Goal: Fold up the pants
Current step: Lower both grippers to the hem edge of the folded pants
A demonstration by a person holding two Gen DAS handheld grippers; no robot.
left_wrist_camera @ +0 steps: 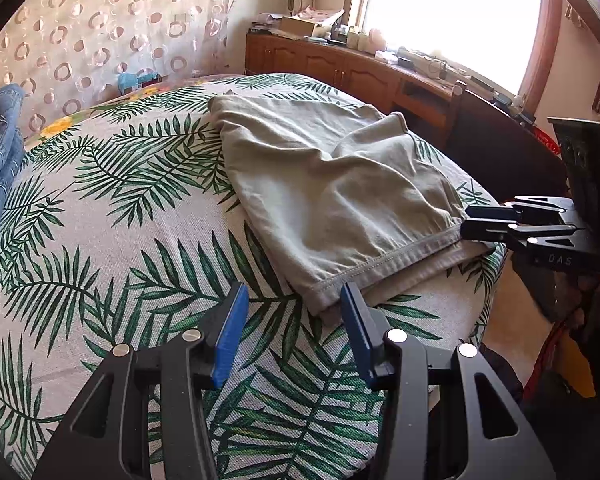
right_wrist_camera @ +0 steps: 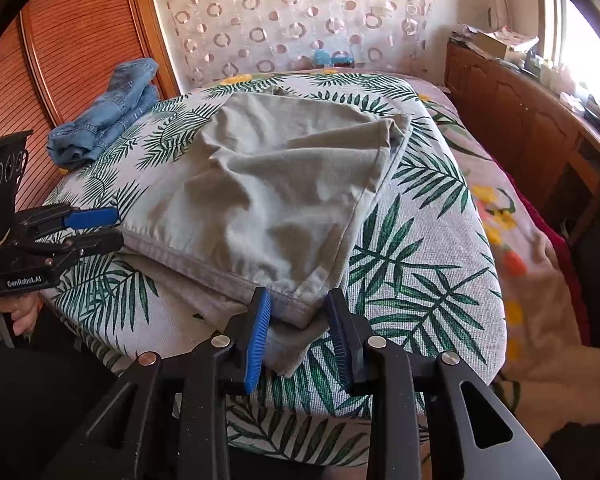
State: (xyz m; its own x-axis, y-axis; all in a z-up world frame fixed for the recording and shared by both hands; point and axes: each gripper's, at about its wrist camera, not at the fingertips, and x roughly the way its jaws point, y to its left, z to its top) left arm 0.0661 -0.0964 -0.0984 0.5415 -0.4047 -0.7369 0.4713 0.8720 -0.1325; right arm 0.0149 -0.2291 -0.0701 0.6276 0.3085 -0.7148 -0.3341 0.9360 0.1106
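Grey-green pants [left_wrist_camera: 324, 184] lie folded on the leaf-print bed cover [left_wrist_camera: 100, 248], hem edge towards me. My left gripper [left_wrist_camera: 294, 300] stands open at the near left corner of the hem; the corner lies in the gap and neither blue pad [left_wrist_camera: 228, 340] presses on it. The right wrist view shows the pants [right_wrist_camera: 268, 192] again, with my right gripper [right_wrist_camera: 298, 300] open around the near right corner, cloth loose between its pads [right_wrist_camera: 258, 332]. Each gripper also shows in the other's view: the right gripper [left_wrist_camera: 466, 222] at the hem's far end, the left gripper [right_wrist_camera: 118, 227] at the left corner.
Folded blue jeans [right_wrist_camera: 108, 116] lie at the far left of the bed by a wooden slatted door [right_wrist_camera: 68, 52]. A cluttered wooden cabinet [left_wrist_camera: 340, 68] runs under the bright window on the right. A dark chair [left_wrist_camera: 496, 140] stands beside the bed. A person's hand [right_wrist_camera: 16, 316] grips the left handle.
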